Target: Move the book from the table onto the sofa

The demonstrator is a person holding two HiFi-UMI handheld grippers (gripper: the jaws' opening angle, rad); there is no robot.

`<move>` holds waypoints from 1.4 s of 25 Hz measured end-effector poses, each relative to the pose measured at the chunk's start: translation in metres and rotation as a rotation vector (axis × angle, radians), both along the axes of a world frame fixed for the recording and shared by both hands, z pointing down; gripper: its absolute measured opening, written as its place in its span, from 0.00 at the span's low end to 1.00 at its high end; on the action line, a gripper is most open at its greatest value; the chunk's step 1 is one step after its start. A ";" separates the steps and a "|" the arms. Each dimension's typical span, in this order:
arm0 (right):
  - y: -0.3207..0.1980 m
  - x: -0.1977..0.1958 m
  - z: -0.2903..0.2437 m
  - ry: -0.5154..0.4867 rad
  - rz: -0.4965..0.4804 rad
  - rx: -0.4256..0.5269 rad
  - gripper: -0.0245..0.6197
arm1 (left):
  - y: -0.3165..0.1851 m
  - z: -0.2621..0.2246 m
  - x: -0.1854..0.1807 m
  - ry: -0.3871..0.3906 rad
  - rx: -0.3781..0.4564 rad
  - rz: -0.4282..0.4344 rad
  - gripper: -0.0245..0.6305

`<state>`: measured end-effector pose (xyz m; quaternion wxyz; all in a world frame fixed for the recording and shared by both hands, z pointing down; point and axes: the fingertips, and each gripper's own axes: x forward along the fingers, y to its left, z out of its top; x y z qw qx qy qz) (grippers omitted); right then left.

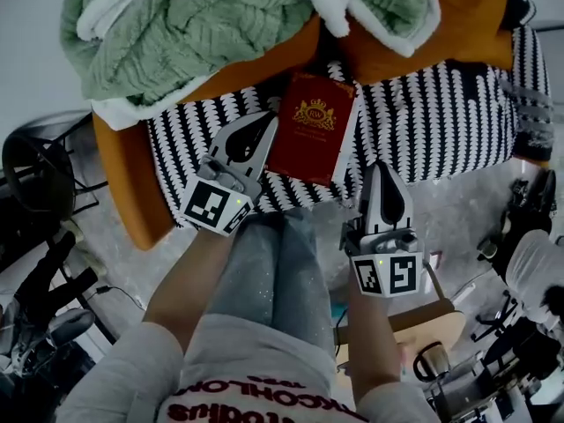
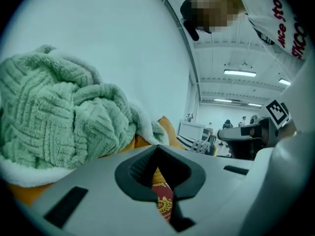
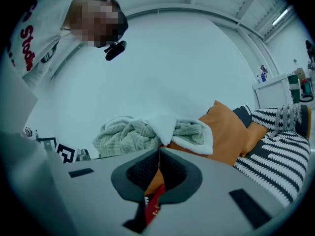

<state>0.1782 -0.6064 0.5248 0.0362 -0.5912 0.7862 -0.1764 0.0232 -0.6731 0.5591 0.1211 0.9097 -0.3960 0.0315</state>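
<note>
A dark red book (image 1: 313,127) with a gold crest lies flat on the black-and-white patterned throw (image 1: 441,122) that covers the orange sofa (image 1: 123,174). My left gripper (image 1: 266,120) hovers just left of the book, shut and empty. My right gripper (image 1: 382,167) hangs off the book's lower right corner, also shut with nothing in it. Through the closed jaws of the left gripper (image 2: 157,147) a strip of the book (image 2: 165,201) shows below. The right gripper (image 3: 159,152) shows the book (image 3: 152,208) in the same way.
A rumpled green blanket (image 1: 194,25) with white lining is piled on the sofa behind the book, beside an orange cushion (image 1: 458,25). Black equipment (image 1: 40,179) crowds the floor at left. A wooden surface (image 1: 436,320) and more gear stand at lower right.
</note>
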 end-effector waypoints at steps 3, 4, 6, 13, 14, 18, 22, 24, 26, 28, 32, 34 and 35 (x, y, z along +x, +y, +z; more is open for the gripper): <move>0.003 -0.003 -0.013 0.022 -0.007 -0.009 0.08 | 0.006 -0.015 -0.010 0.003 0.001 -0.011 0.06; 0.004 -0.003 -0.019 0.025 -0.009 -0.007 0.08 | 0.008 -0.021 -0.014 0.005 0.001 -0.015 0.06; 0.003 -0.005 -0.032 0.034 -0.015 0.007 0.08 | 0.010 -0.035 -0.020 0.009 0.013 -0.024 0.06; 0.017 -0.012 -0.085 0.062 -0.033 0.030 0.08 | 0.032 -0.095 -0.041 0.023 0.050 -0.058 0.06; 0.019 -0.013 -0.092 0.064 -0.032 0.035 0.08 | 0.034 -0.102 -0.044 0.027 0.056 -0.061 0.06; 0.027 -0.019 -0.119 0.069 -0.022 0.052 0.08 | 0.046 -0.126 -0.051 0.035 0.076 -0.057 0.06; 0.041 -0.021 -0.151 0.075 -0.004 0.073 0.08 | 0.060 -0.151 -0.056 0.036 0.095 -0.046 0.06; 0.050 -0.022 -0.166 0.079 0.004 0.071 0.08 | 0.069 -0.164 -0.060 0.033 0.101 -0.041 0.06; 0.055 -0.022 -0.180 0.083 0.015 0.073 0.08 | 0.075 -0.175 -0.063 0.032 0.108 -0.036 0.06; 0.061 -0.022 -0.193 0.087 0.023 0.080 0.08 | 0.080 -0.185 -0.065 0.031 0.110 -0.029 0.06; 0.068 -0.024 -0.222 0.091 0.039 0.095 0.08 | 0.087 -0.203 -0.070 0.061 0.095 -0.022 0.06; 0.070 -0.025 -0.237 0.090 0.043 0.106 0.08 | 0.088 -0.211 -0.070 0.091 0.080 -0.027 0.06; 0.071 -0.026 -0.242 0.091 0.039 0.115 0.08 | 0.090 -0.215 -0.070 0.099 0.079 -0.028 0.06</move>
